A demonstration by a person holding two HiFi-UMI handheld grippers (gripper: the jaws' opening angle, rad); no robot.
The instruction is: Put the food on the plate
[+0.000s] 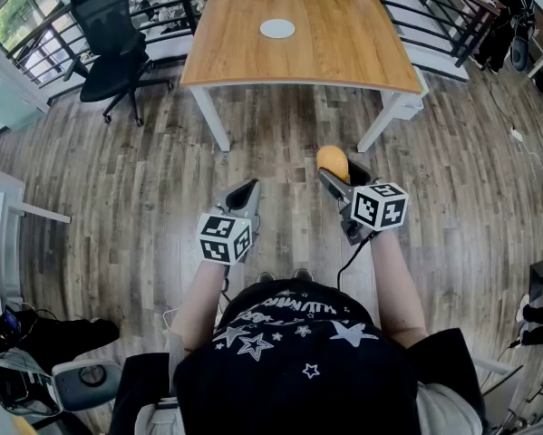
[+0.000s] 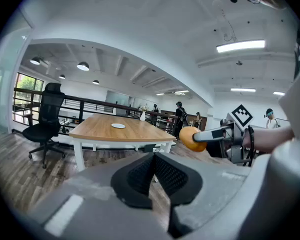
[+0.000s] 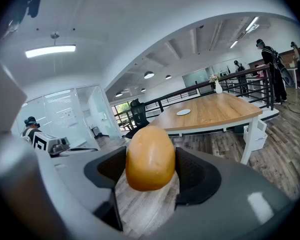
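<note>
The right tool clamps the smooth orange-brown oval bun; it should hold firm and level until above the round white plate far ahead. The left tool is closed, empty.

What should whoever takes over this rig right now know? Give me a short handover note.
Right tool: shut on the bun, held in the air.
Left tool: shut, empty.
Plate: empty, on the table some way ahead.
Done: bun is in the grip.
Left: walk to the table, set the bun on the plate, let go.
</note>
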